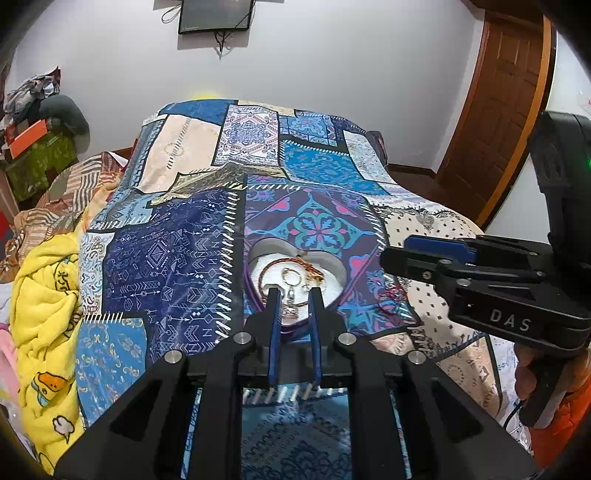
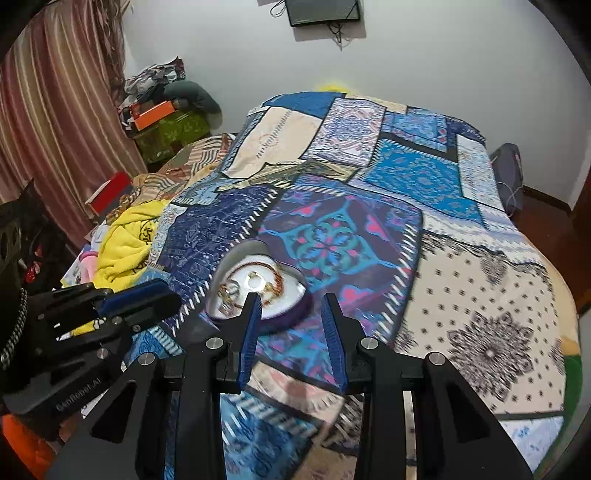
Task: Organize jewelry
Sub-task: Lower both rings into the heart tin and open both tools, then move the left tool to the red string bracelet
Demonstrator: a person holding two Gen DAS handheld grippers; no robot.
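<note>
A heart-shaped purple jewelry box (image 1: 334,267) with a white lining lies open on the patchwork bedspread (image 1: 192,258). It holds a tangle of jewelry (image 1: 291,277): a red-brown bracelet, gold rings and chains. My left gripper (image 1: 294,295) is open just above the near part of the box, fingers on either side of a silver piece. A thin red thread or chain (image 1: 393,295) lies on the cover right of the box. My right gripper (image 2: 291,301) is open, just right of the box (image 2: 295,314), empty. It appears from the side in the left wrist view (image 1: 391,258).
A yellow duck-print blanket (image 1: 44,325) is bunched at the bed's left edge. Boxes and clothes pile up by the far left wall (image 2: 166,114). A wooden door (image 1: 506,103) stands at the right. A screen (image 1: 216,14) hangs on the wall.
</note>
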